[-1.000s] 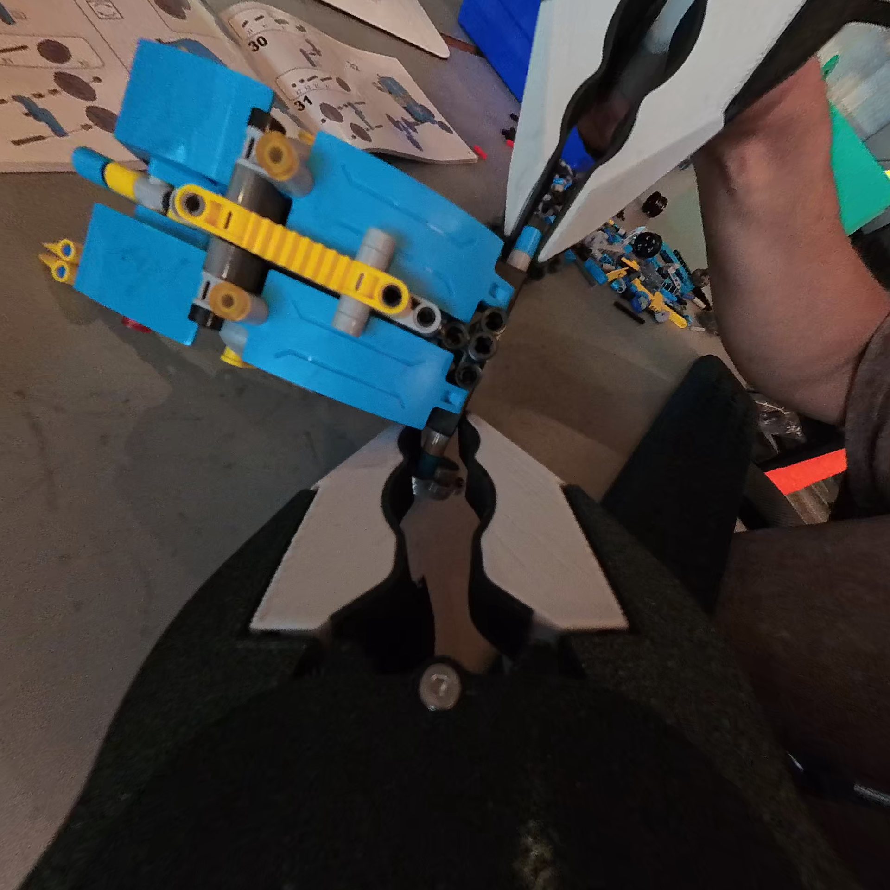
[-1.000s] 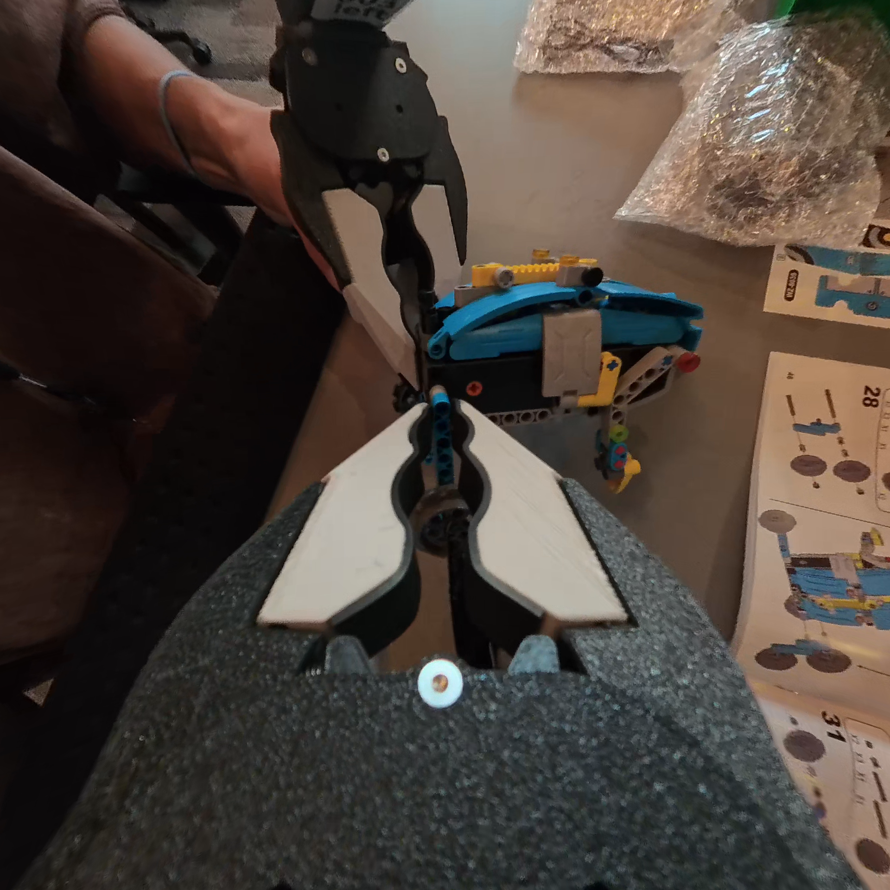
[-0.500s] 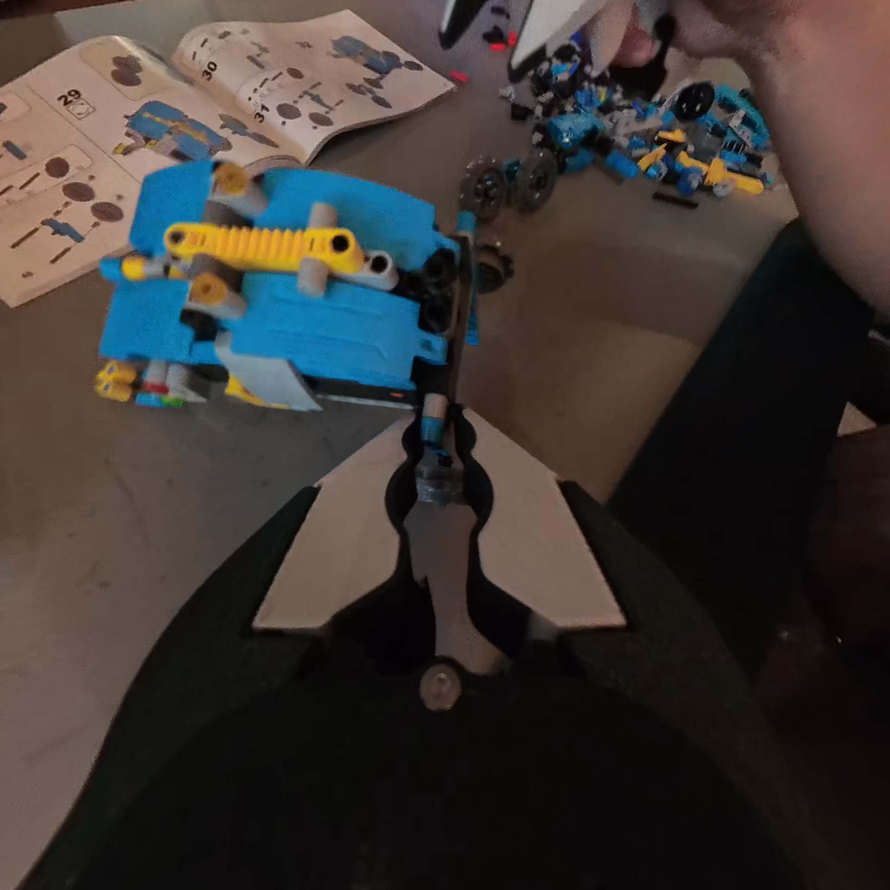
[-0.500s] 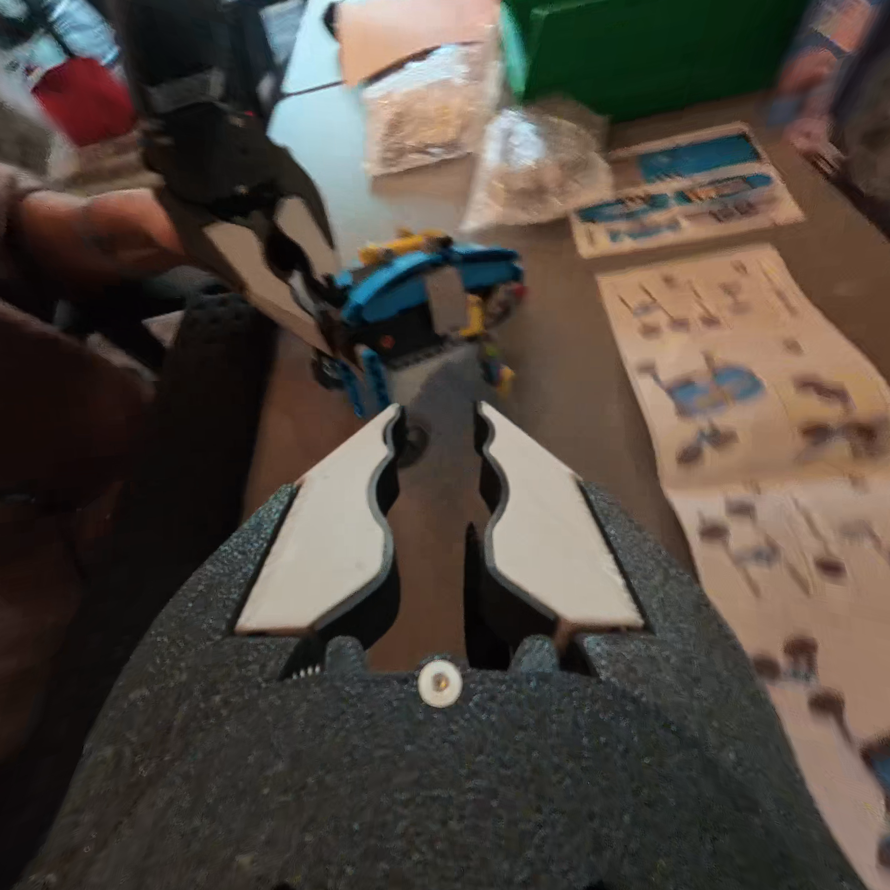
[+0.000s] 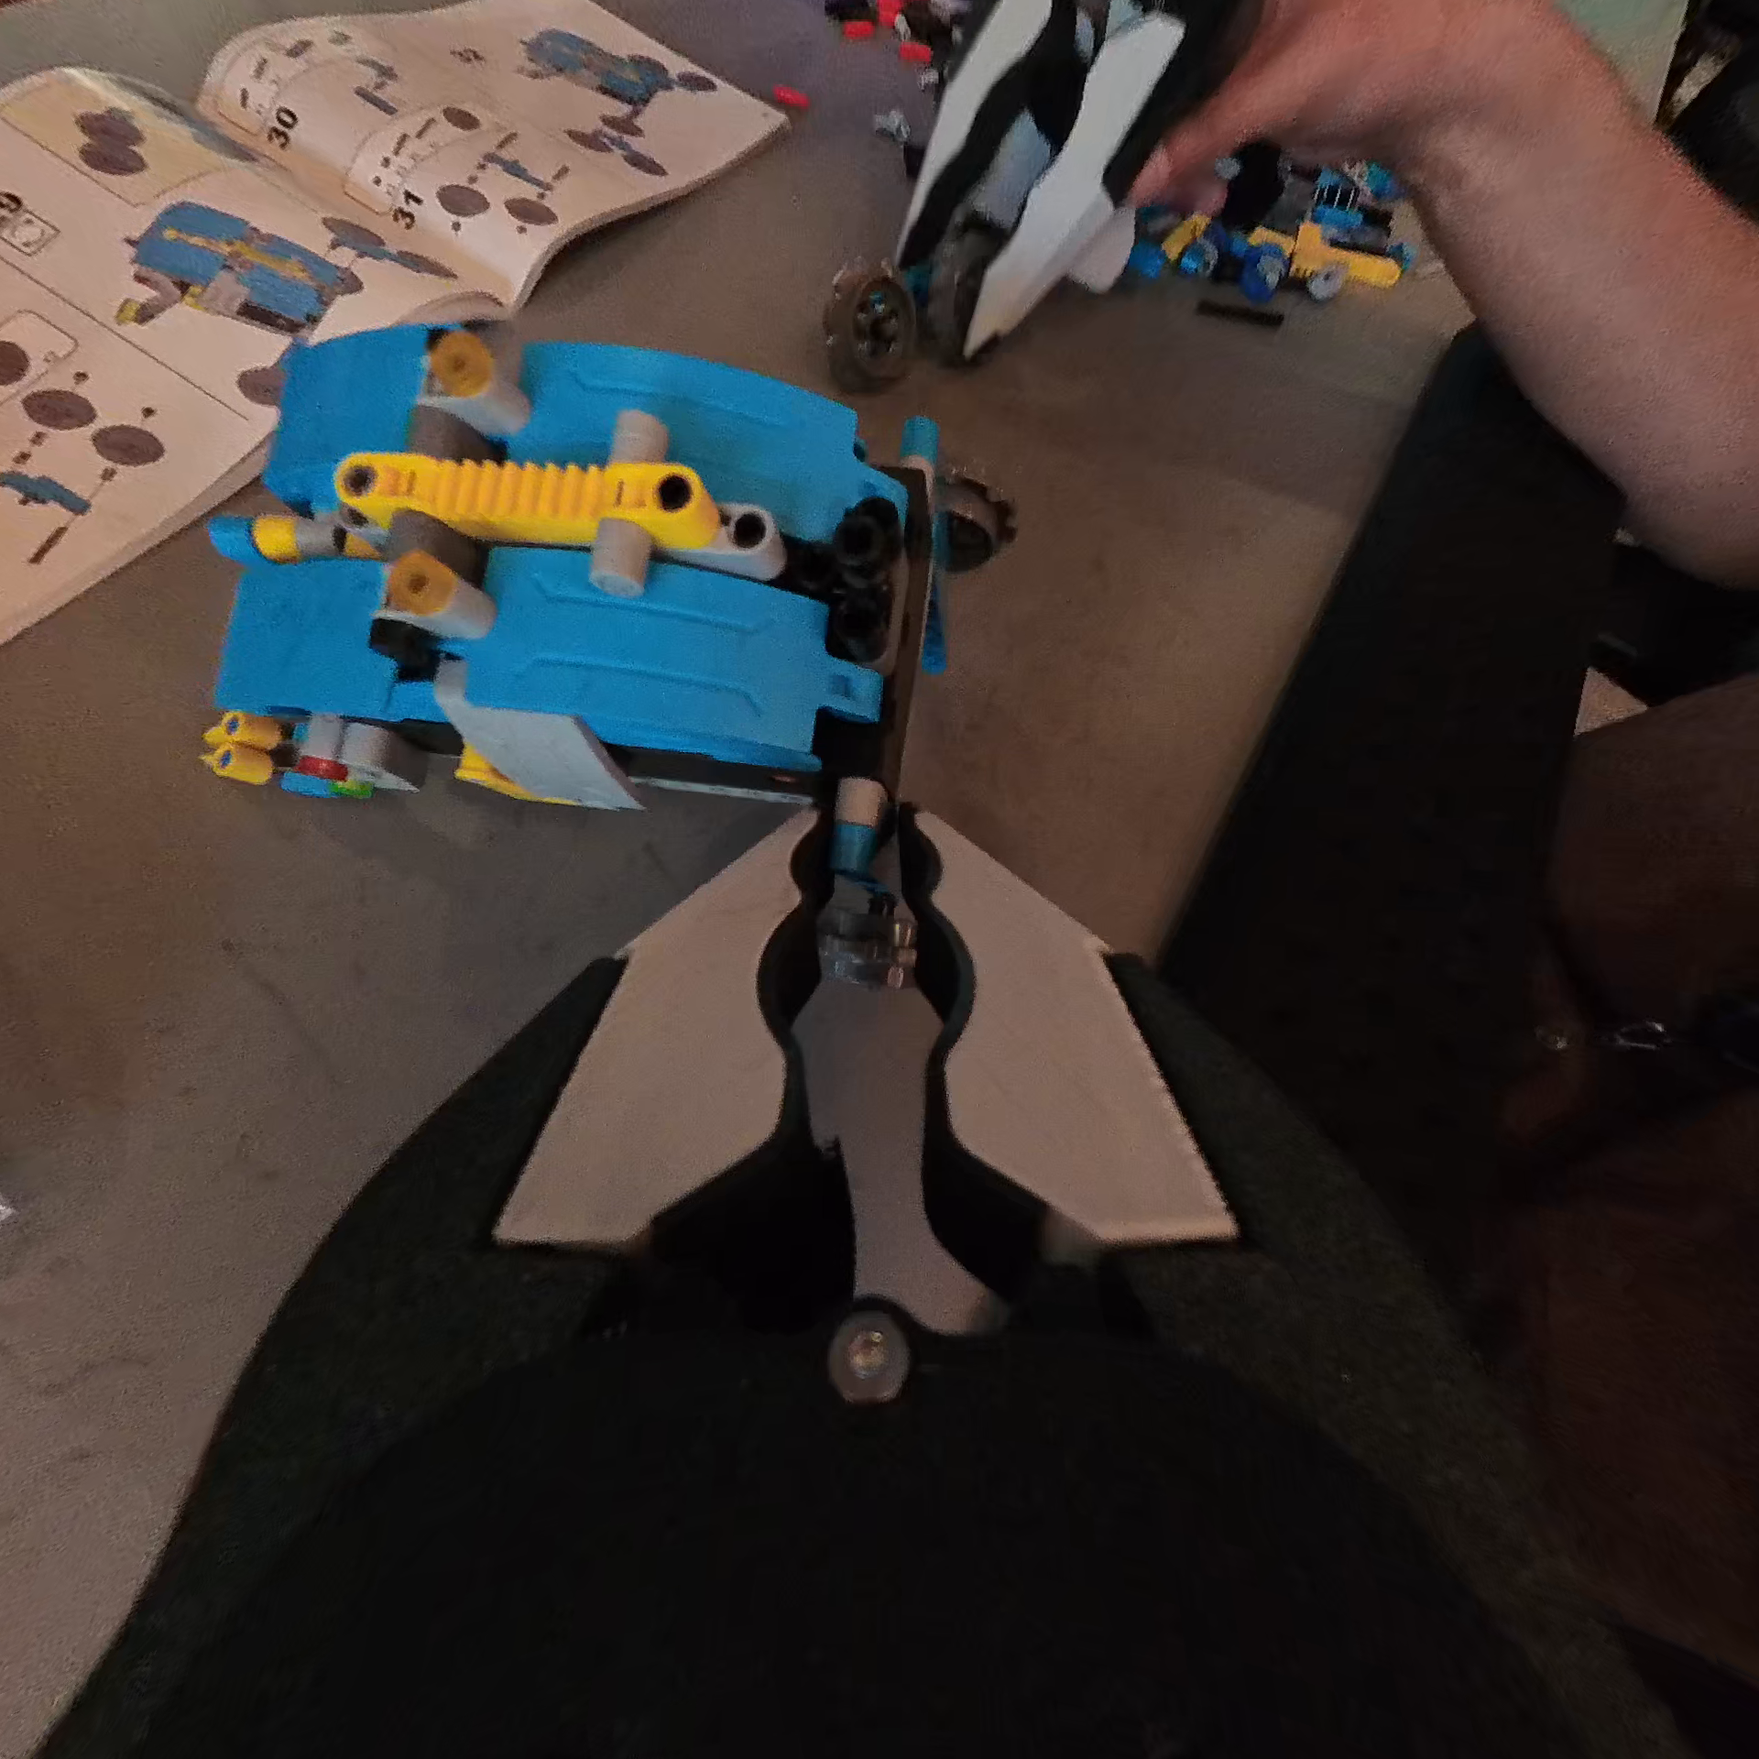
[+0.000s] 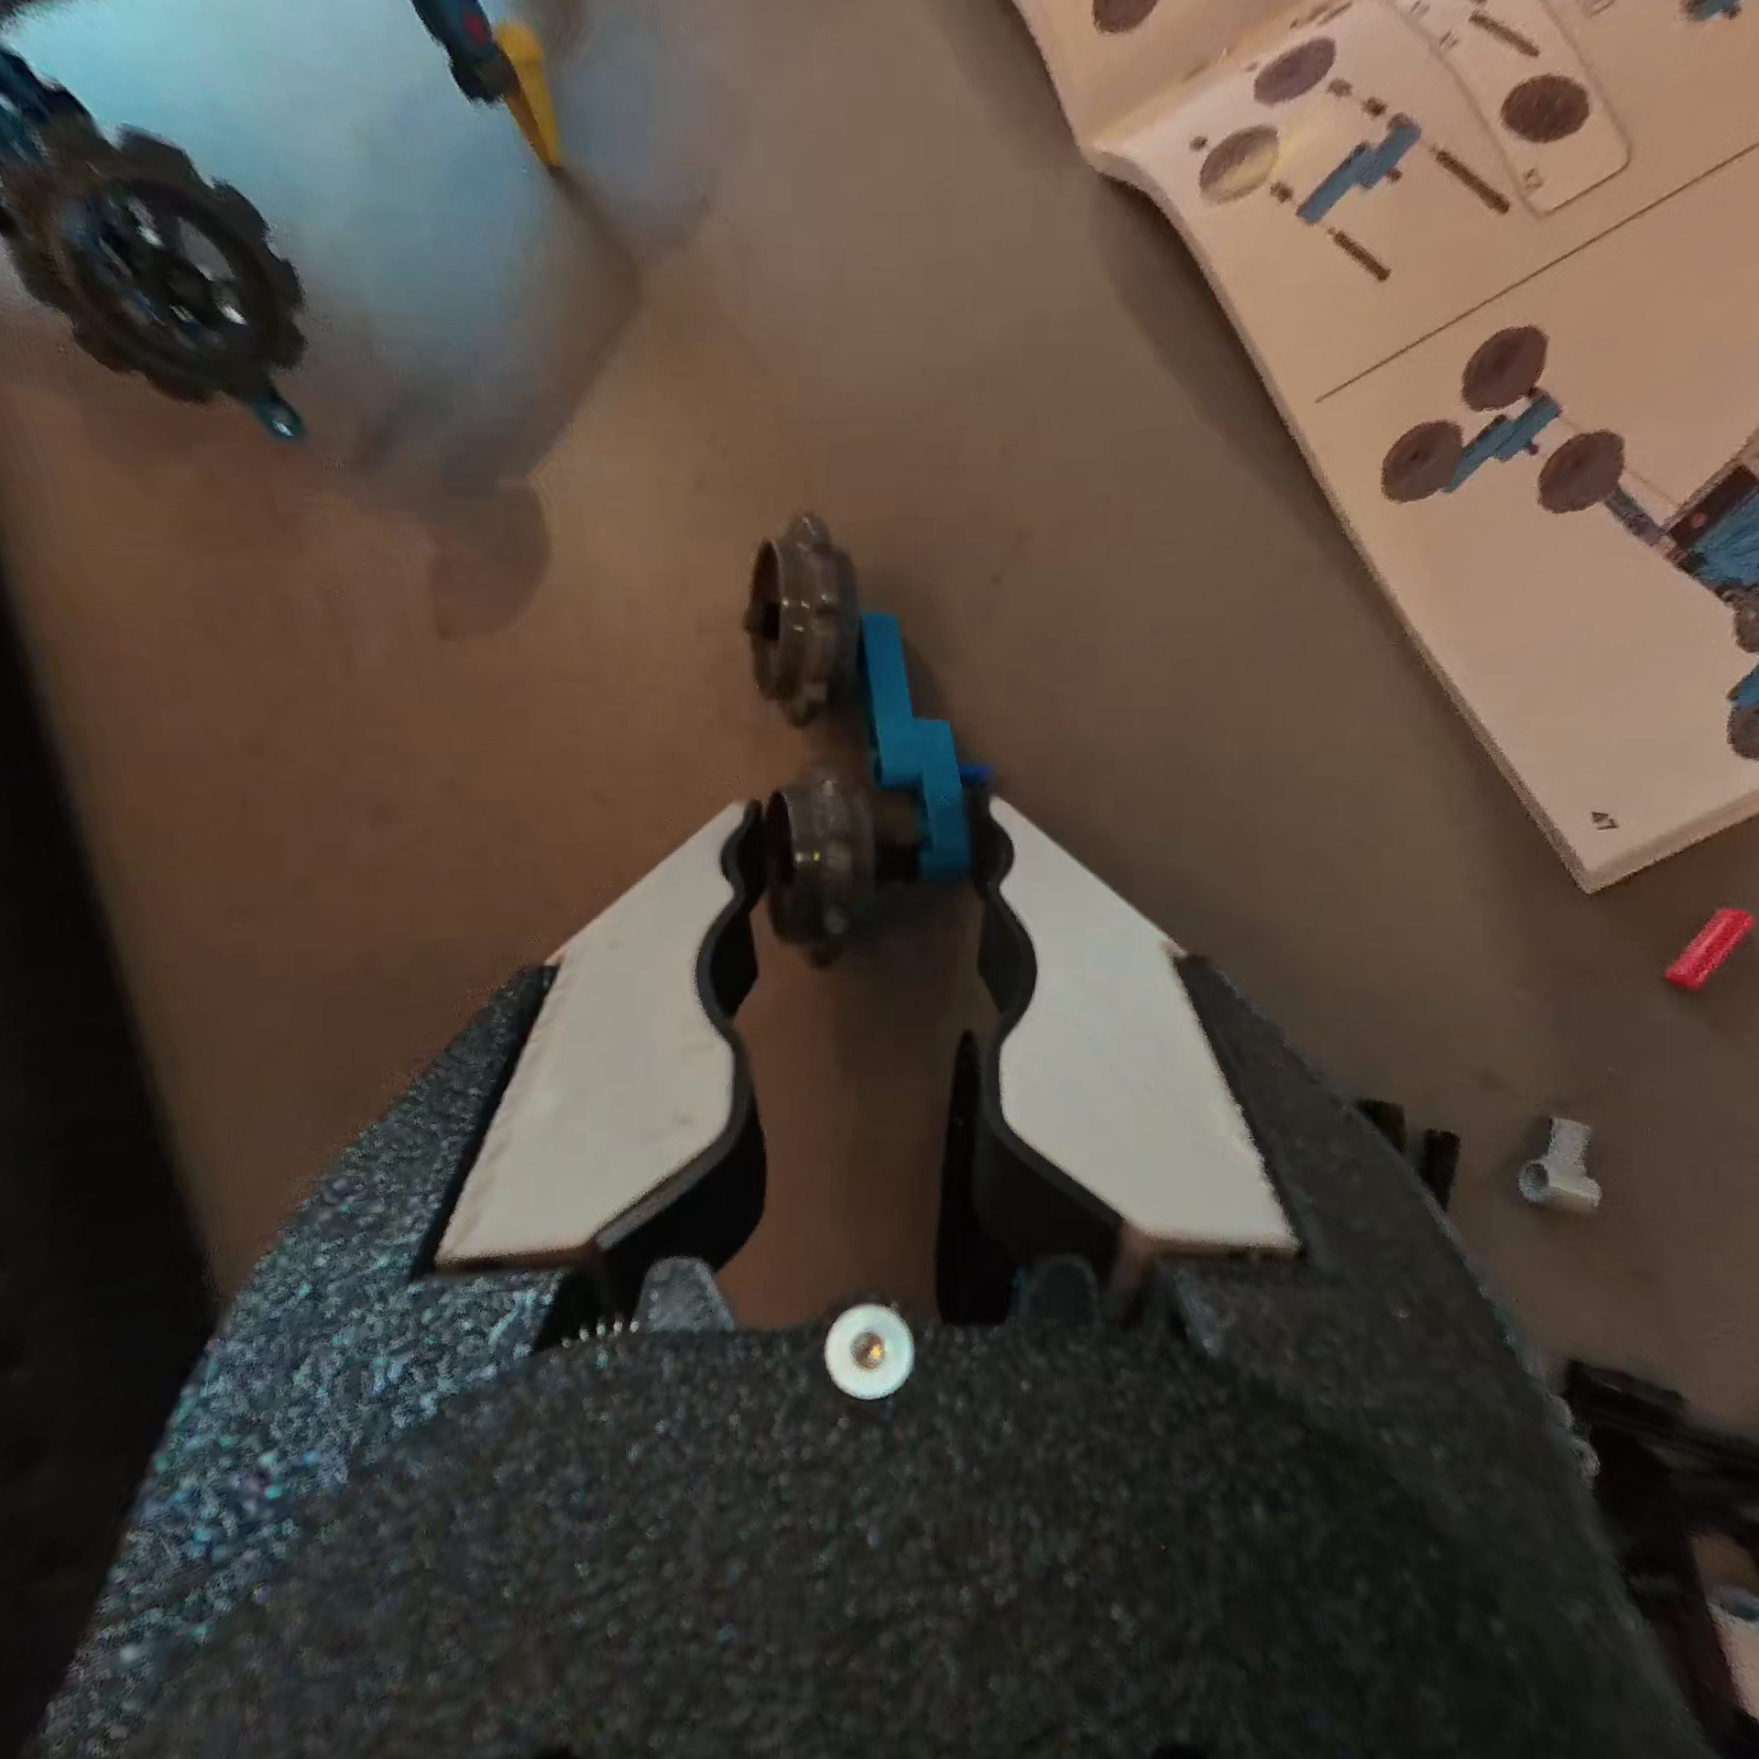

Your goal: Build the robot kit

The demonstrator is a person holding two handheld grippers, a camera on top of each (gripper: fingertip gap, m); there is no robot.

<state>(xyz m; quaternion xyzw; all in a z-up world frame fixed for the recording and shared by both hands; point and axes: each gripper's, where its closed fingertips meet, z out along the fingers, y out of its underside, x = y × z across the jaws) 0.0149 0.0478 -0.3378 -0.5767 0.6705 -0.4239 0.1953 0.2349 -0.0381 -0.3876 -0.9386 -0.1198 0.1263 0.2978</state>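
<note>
Left wrist view showed the left gripper (image 5: pixel 861 820) with its jaws clenched on a short blue and grey axle stub (image 5: pixel 857 842) that stuck out from the end of the blue toy vehicle (image 5: pixel 590 609). A second before, the vehicle was raised and tilted; now it lay lower, close to the grey table (image 5: pixel 143 1047) or resting on it, beside the open instruction booklet (image 5: pixel 400 143).

The right gripper (image 6: pixel 866 819) had left the vehicle's end, where it was pinching a blue beam a second ago. It now stood over a loose wheel pair (image 6: pixel 809 742), its jaws released and spread. The near wheel (image 6: pixel 820 861) and the blue link (image 6: pixel 909 742) sat between the tips; whether the tips touched them I could not tell.

The vehicle's panels were smooth, curved, glossy plastic, and on top was a yellow toothed rack (image 5: pixel 519 490) with grey round pins. The wheels were dark and notched at the rim. A small red piece (image 6: pixel 1709 947) and a grey elbow connector (image 6: pixel 1561 1175) lay on the matte table.
</note>
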